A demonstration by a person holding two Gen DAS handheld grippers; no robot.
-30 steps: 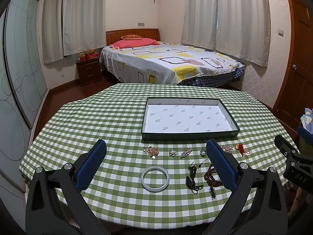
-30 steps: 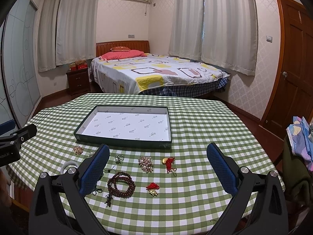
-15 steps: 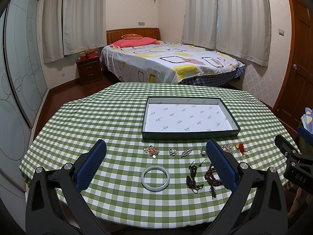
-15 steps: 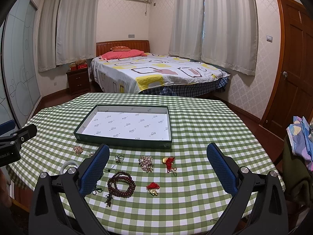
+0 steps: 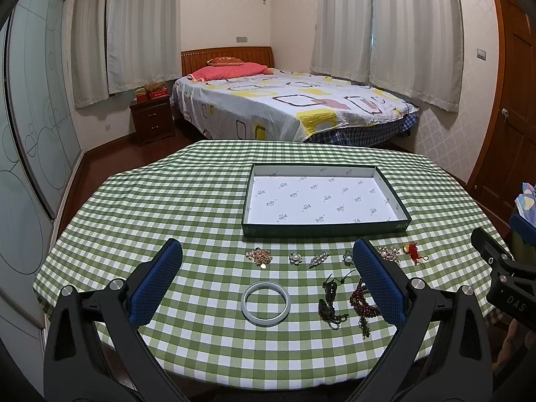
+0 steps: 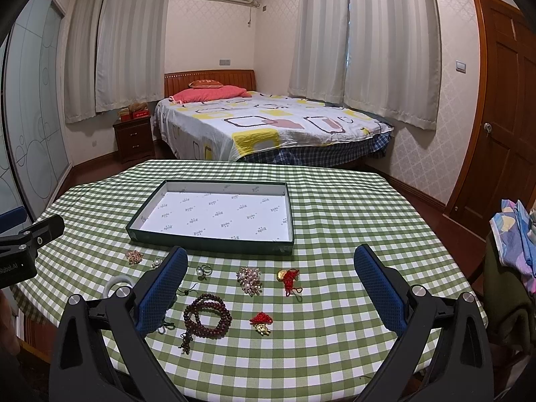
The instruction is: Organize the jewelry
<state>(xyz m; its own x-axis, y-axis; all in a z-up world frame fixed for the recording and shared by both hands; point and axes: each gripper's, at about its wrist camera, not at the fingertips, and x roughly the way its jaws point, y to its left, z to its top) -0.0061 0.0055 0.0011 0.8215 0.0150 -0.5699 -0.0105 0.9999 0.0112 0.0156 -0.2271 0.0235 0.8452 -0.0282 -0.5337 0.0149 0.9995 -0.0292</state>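
Note:
A shallow dark green box (image 5: 325, 229) (image 6: 214, 246) with a white lining sits empty on the green checked table. In front of it lie several jewelry pieces: a pale jade bangle (image 5: 265, 303), a gold brooch (image 5: 258, 255), a dark bead bracelet (image 6: 207, 316), a pearl brooch (image 6: 248, 276), a red knot charm (image 6: 290, 278) and a second red charm (image 6: 261, 322). My left gripper (image 5: 266, 281) is open and empty above the bangle. My right gripper (image 6: 270, 289) is open and empty above the charms.
The round table (image 5: 167, 201) has its near edge just below both grippers. A bed (image 5: 284, 107), a nightstand (image 5: 152, 119) and a wooden door (image 6: 502, 117) stand beyond it. Clothes (image 6: 516, 234) hang at the right.

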